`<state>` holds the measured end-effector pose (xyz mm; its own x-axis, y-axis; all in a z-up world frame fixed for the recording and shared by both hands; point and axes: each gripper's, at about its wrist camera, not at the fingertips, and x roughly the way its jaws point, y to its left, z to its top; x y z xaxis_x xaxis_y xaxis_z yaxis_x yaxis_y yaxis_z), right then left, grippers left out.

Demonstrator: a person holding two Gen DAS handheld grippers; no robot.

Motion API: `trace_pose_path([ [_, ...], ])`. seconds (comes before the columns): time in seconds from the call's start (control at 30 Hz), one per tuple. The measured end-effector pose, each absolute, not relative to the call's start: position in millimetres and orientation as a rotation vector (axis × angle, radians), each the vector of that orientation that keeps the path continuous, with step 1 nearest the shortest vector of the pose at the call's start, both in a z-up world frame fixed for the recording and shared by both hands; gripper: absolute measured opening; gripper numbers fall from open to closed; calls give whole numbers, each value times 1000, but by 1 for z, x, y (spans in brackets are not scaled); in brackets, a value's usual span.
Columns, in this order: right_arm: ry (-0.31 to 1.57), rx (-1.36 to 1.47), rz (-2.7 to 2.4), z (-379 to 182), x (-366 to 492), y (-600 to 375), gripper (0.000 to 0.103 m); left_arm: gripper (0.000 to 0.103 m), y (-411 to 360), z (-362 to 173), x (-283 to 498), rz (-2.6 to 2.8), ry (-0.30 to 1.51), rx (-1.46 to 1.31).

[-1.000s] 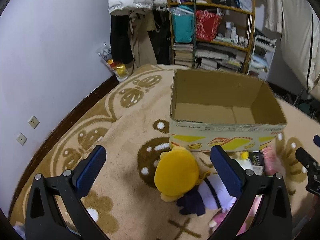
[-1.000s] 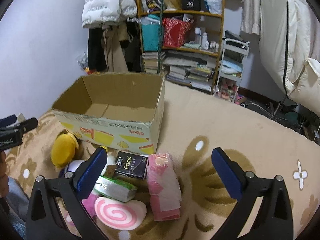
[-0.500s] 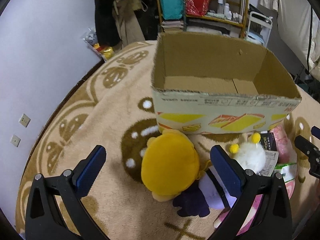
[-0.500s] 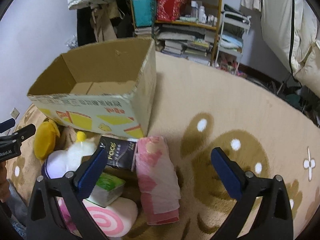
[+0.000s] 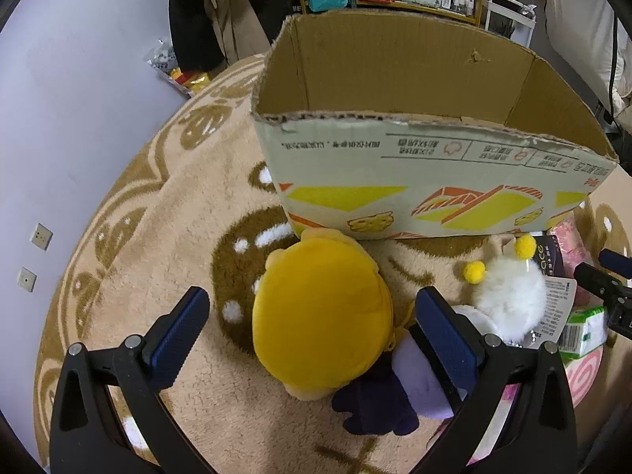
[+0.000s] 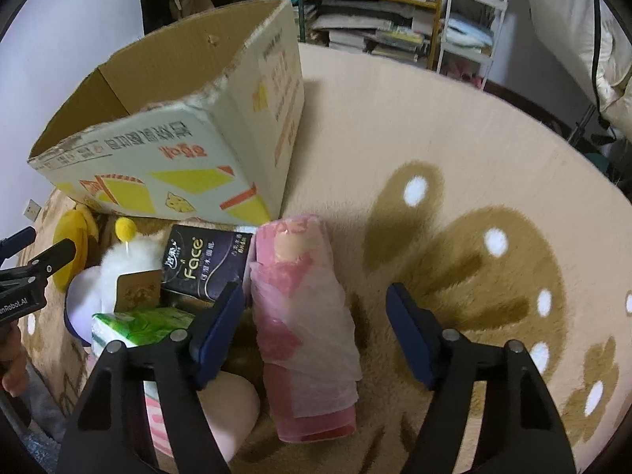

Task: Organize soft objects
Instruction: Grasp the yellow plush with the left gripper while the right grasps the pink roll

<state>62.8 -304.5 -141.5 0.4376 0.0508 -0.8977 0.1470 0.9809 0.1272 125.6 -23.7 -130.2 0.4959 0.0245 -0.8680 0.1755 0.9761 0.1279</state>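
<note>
Your right gripper (image 6: 312,324) is closing astride the pink roll (image 6: 304,324), pads not yet on it. Your left gripper (image 5: 312,335), wide open, straddles the yellow plush (image 5: 320,320). Both lie just before the cardboard box (image 5: 395,181); nothing visibly boxed, everything left to do.

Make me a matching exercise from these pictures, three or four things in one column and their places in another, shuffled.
Things:
1. yellow-headed plush doll
2. pink plastic-wrapped roll
3. black Face tissue pack
4. open cardboard box

Places:
A. between the right gripper's fingers
B. behind all the soft things on the rug
C. between the left gripper's fingers
D. just left of the pink roll

Pairs: 1-C, 2-A, 3-D, 4-B
</note>
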Motion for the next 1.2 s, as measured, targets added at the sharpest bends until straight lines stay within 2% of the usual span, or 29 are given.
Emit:
trace_pose_path([
  [0.4,1142,220,-50,-150,71,-309,75,103,-22,-144,129,-66,1086,250],
  [0.5,1153,238,-36,-153,72,-312,68,103,-20,-149,133,-59,1107,247],
  [0.63,1162,261,-25,-154,68,-309,67,103,-15,-156,137,-48,1129,218],
  [0.7,1170,273,-21,-155,67,-310,62,102,-12,-157,138,-47,1137,195],
  [0.77,1180,295,-4,-157,68,-310,55,100,-10,-159,141,-52,1143,178],
  [0.9,1190,305,10,-159,72,-312,52,97,-9,-162,143,-64,1144,164],
  [0.97,1193,312,16,-159,73,-314,48,93,-1,-166,146,-75,1149,144],
  [1.1,1197,314,20,-159,73,-316,45,78,2,-169,147,-108,1157,113],
  [1.2,1201,318,25,-160,73,-314,43,76,1,-170,148,-115,1151,124],
])
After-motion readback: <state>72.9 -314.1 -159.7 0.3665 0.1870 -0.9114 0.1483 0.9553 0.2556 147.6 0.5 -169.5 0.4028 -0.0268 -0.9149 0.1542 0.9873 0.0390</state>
